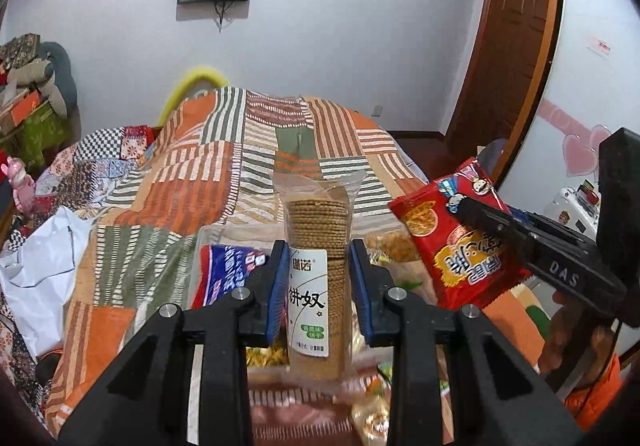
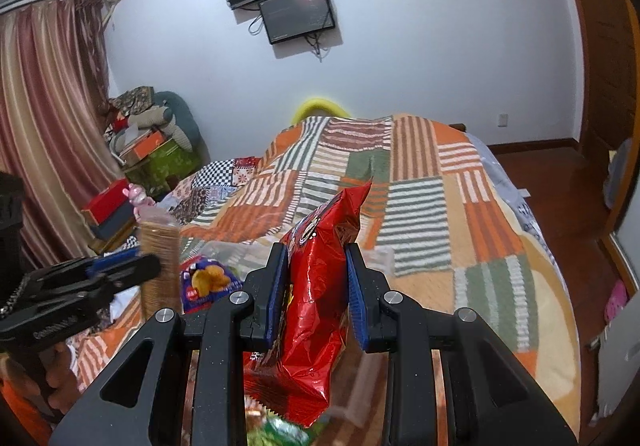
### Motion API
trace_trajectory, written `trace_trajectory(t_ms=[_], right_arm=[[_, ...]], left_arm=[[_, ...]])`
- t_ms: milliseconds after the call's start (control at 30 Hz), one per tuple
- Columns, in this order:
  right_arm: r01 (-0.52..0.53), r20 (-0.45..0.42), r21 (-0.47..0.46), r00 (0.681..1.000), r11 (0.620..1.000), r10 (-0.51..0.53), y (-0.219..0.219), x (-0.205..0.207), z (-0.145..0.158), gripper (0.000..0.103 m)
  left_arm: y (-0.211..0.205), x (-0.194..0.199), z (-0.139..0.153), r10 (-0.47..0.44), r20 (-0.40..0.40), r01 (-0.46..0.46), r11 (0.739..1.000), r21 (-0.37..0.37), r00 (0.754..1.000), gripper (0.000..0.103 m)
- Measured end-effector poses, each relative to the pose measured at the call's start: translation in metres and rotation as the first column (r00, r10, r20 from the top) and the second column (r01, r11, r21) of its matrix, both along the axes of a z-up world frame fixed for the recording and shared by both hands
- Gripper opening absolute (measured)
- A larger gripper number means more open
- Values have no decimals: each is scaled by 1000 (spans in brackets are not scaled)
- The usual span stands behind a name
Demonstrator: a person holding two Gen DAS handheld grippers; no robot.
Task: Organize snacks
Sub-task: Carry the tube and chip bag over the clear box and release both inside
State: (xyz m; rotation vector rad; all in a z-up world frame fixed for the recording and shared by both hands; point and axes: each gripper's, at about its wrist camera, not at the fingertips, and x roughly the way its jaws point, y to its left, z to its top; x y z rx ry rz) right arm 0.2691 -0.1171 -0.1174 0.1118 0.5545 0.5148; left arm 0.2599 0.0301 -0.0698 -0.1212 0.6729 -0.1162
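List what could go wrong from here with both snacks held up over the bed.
1. The left gripper pinches the tall cracker sleeve low down; brittle crackers may crack or the top may tip.
2. The right gripper holds the slick red snack bag by its crumpled middle; it could slip.
3. Both packs hang close together and may collide.

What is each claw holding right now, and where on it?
The left claw grips the clear sleeve of crackers by its sides, near mid-height. The right claw pinches the red snack bag across its middle.
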Motion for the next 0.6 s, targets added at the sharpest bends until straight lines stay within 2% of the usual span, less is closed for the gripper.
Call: trace_trajectory(t_ms=[200,267,300,533,600], right_arm=[[-40,-18,-37,999,999,39,23,14,-8,26],[-53,-37,-42,998,998,51,28,19,-15,26],[-58,-47,-45,997,997,56,30,22,-18,26],[-89,-114,-26,990,996,85,40,34,-33,26],[-98,-116,-48,989,994,92,44,34,-35,27]], left_arm=[[-3,32,-16,-1,-34,1,1000,7,999,27],[-3,42,-24,-7,-58,7,1000,1,998,16],[-3,46,-27,-10,-68,10,1000,-4,998,4],[-3,59,-45,-13,-127,12,1000,-10,992,4],[0,58,-49,-7,-137,4,1000,-23,990,4]])
